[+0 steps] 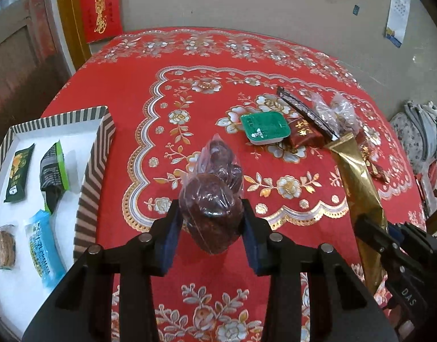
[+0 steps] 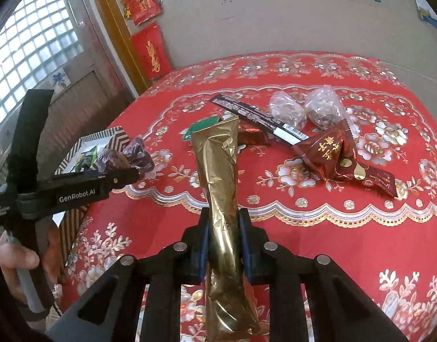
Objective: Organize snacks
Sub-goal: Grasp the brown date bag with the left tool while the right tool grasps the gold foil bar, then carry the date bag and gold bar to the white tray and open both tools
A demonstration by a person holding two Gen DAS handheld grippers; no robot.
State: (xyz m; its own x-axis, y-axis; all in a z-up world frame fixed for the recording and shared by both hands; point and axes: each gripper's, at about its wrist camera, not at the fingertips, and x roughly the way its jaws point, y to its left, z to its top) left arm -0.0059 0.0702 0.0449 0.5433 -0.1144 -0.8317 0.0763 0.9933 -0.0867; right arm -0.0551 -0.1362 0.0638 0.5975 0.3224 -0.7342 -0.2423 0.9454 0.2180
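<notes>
Between the left gripper's [image 1: 212, 225] pads sits a clear date bag [image 1: 211, 199], pinched; the right gripper [image 2: 223, 245] clamps a gold pouch [image 2: 221, 199] mid-length. Carry both level to the striped tray [image 1: 93, 168] at left, release over bare white floor, clear of packets. Beyond, remaining snacks [image 2: 304, 131] wait on the cloth.

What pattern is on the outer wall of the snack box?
Dark-and-cream chevron stripes on the box wall; clearest in the left wrist view.
</notes>
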